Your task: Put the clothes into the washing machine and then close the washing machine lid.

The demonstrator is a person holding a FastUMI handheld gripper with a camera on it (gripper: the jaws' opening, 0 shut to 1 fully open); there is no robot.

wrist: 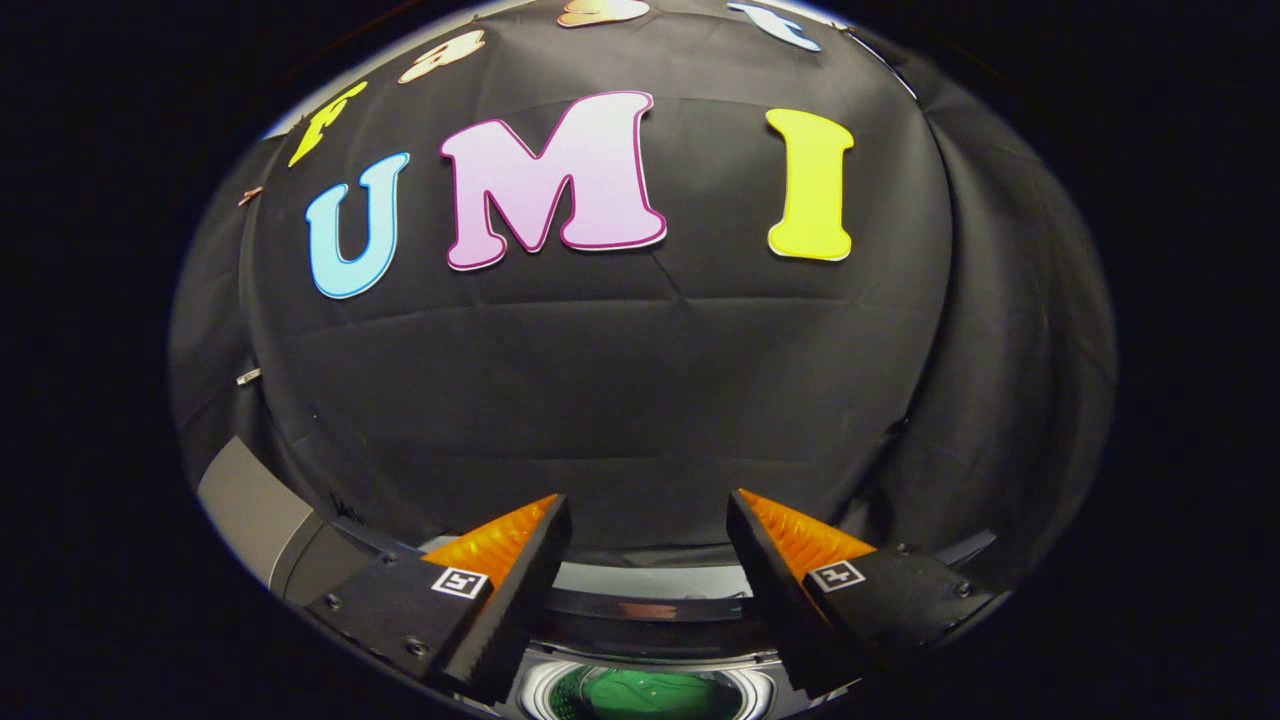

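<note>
- We see the gripper [648, 520] held up over the appliance, its two fingers [520, 560] spread wide with nothing between them.
- Below and between the fingers we look down into the round drum opening of the washing machine [648, 600], ringed by a pale glossy rim [540, 690].
- Inside that opening lies a green piece of clothing [645, 695], crumpled, resting within the drum and well below the fingers; we cannot tell how deep it sits.
- Just beyond the drum opening, between the fingers, a curved grey and dark band of the machine's top runs across, with a thin pale strip along its far edge.
- Beside the left finger, farther out, a flat grey panel [255, 510] stands tilted; we cannot tell whether it is the lid or part of the machine's body.
- Beyond the fingers hangs the creased black cloth wall [620, 390] of the booth, with a fold line running across it and a looser draped section [1010, 330] on the right side.
- The fingers touch neither the clothing nor the rim.
</note>
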